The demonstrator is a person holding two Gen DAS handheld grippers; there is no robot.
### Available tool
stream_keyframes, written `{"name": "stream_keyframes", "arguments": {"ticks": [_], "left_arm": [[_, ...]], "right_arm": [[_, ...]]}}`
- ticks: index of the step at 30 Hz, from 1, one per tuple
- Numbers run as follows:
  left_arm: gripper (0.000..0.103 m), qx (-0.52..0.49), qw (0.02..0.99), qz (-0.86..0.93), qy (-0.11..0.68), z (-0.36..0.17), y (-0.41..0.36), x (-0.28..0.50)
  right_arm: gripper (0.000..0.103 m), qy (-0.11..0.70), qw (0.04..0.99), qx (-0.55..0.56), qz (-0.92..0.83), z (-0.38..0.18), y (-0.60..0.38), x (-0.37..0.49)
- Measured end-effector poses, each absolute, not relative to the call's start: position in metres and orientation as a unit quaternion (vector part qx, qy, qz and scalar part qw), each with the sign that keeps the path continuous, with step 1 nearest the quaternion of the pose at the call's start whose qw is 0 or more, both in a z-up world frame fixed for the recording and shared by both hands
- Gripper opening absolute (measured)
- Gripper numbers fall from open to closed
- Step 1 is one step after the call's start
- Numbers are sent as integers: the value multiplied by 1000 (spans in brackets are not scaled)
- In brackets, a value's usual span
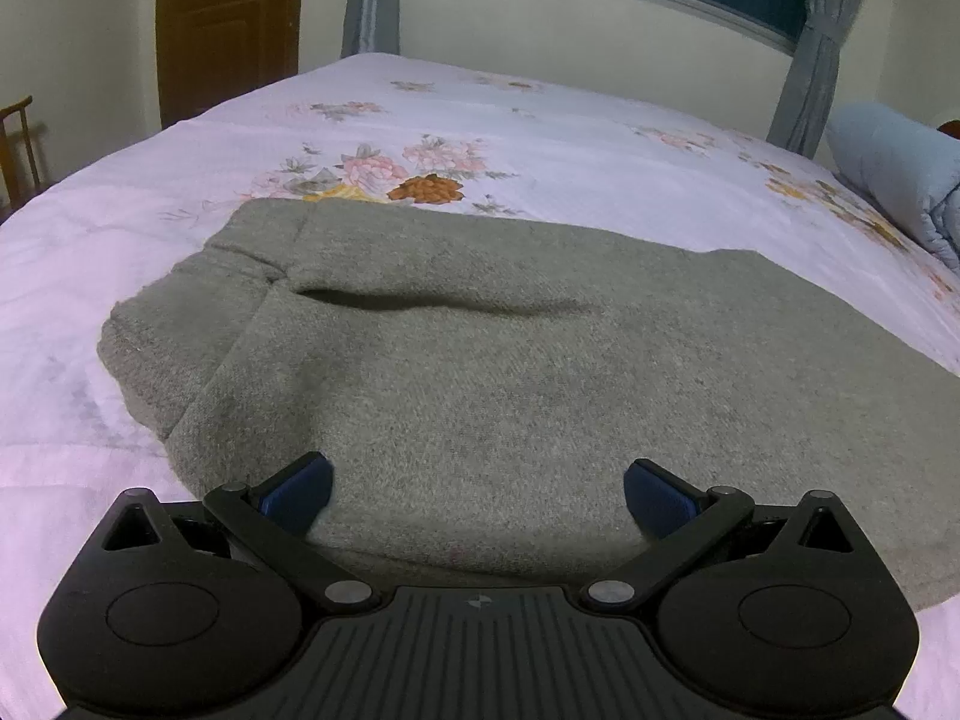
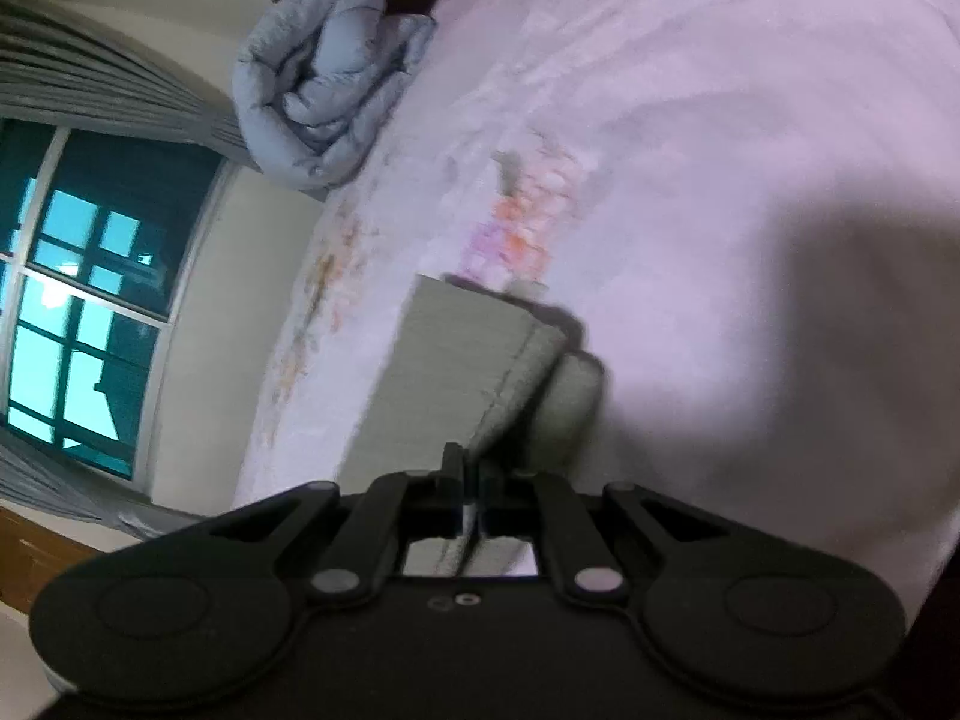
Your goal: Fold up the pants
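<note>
Grey knit pants (image 1: 480, 360) lie folded in layers on the bed with the floral sheet (image 1: 540, 138). My left gripper (image 1: 477, 489) is open, its blue-padded fingers (image 1: 300, 489) wide apart low over the near edge of the pants, holding nothing. In the tilted, blurred right wrist view my right gripper (image 2: 471, 480) is shut on an edge of the grey pants (image 2: 462, 360), which stretch away from the jaws over the sheet (image 2: 720, 180).
A rolled blue-grey quilt (image 1: 894, 174) lies at the bed's far right corner, also shown in the right wrist view (image 2: 324, 84). A window with grey curtains (image 1: 804, 48) is behind the bed. A brown door (image 1: 228, 18) and a wooden chair (image 1: 18, 144) stand at left.
</note>
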State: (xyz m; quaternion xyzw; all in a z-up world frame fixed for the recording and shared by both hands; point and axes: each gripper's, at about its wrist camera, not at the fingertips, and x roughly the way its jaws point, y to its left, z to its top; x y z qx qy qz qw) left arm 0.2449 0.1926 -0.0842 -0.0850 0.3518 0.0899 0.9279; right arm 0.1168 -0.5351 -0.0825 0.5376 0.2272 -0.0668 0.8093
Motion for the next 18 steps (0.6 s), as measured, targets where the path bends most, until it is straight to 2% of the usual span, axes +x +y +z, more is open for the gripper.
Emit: {"name": "stream_keyframes", "arguments": {"ticks": [5,9,11,12,14,16,18], "left_arm": [[103,-85,928,91,351,-84,191,244],[103,-84,927,90,355,-83,191,245],[103,-83,926,88,358,-82,192,246],[103,-83,925,86,360,-82,193,246],[103,-83,926,84,359,-82,193,246],[103,-84,927,85,356,-84,193,245],[103,-83,927,90,354,-84,192,245]], "right_arm": [[0,203,829,520,-40,-57,-530,122],[0,259,810,520,-78,-92,-541,129],[0,253,791,552,-69,-107,-549,125],[3,242,795,552,-72,-103,-551,120],[15,209,808,544,-86,-92,-553,104],[21,201,807,548,-92,-89,-555,95],[22,206,798,559,-90,-95,-559,95]]}}
